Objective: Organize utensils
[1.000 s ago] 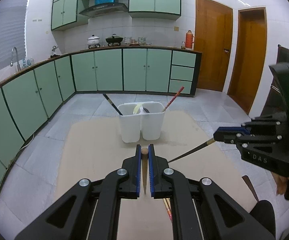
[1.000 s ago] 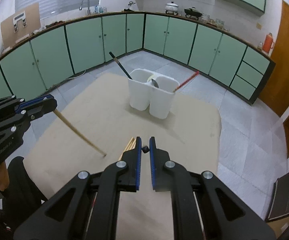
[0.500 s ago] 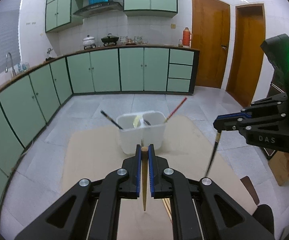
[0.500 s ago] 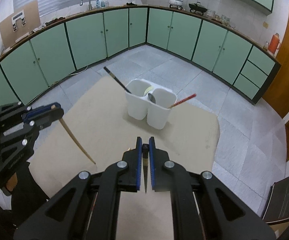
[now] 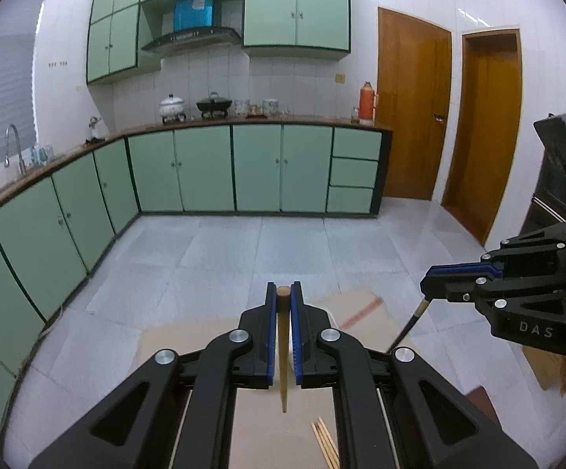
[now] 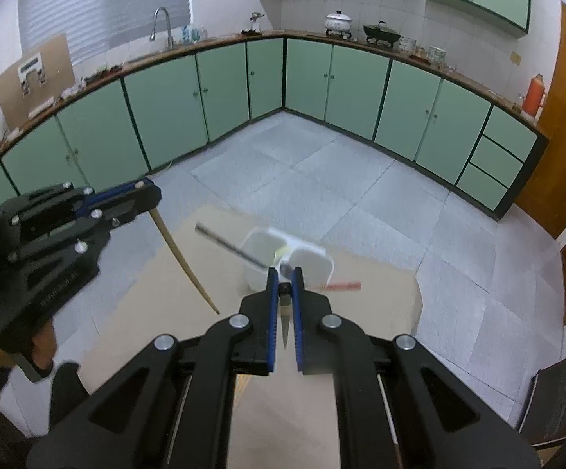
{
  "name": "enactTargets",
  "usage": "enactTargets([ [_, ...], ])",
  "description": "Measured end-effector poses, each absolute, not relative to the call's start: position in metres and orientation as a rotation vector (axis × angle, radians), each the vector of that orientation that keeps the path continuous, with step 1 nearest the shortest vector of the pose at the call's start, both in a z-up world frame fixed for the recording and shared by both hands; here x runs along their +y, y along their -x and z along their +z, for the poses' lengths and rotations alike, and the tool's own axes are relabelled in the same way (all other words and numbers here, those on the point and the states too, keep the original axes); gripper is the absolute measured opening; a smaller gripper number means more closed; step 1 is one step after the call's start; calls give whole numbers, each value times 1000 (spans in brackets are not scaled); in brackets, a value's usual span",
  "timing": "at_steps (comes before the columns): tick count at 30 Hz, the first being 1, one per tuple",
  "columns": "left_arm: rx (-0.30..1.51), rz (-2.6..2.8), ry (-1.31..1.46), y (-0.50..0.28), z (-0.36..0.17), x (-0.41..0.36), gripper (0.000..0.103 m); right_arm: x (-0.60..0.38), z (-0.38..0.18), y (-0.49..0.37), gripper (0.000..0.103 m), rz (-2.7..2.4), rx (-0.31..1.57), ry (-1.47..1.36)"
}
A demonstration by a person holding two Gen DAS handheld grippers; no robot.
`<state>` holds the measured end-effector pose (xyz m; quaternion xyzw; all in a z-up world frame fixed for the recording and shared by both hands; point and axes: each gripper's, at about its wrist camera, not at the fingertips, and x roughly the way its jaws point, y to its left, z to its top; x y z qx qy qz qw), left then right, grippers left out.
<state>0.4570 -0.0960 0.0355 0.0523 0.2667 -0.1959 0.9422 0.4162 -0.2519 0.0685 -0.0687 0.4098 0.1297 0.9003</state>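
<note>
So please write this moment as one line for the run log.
left gripper: shut on wooden chopstick | right gripper: shut on dark chopstick | white holder: ahead on table | stage: carrying

Both tools are held raised and roughly level, the left tool (image 5: 283, 297) with its blue-padded fingers (image 5: 270, 336) pinched on a light wooden chopstick (image 5: 283, 351), the right tool (image 6: 284, 285) likewise clamped on a dark-ended chopstick (image 6: 284, 328) hanging tip-down.
</note>
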Motion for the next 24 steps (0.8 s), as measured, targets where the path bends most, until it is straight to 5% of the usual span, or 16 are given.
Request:
enactTargets([
  [10, 453, -358, -73, -527, 60, -112, 7, -252, 96, -490, 6, 216, 799, 127],
  [20, 587, -332, -60, -578, -30, -116, 7, -268, 48, -529, 7, 221, 833, 61],
  [24, 624, -341, -63, -586, -45, -114, 15, -267, 10, -532, 11, 238, 897, 101],
])
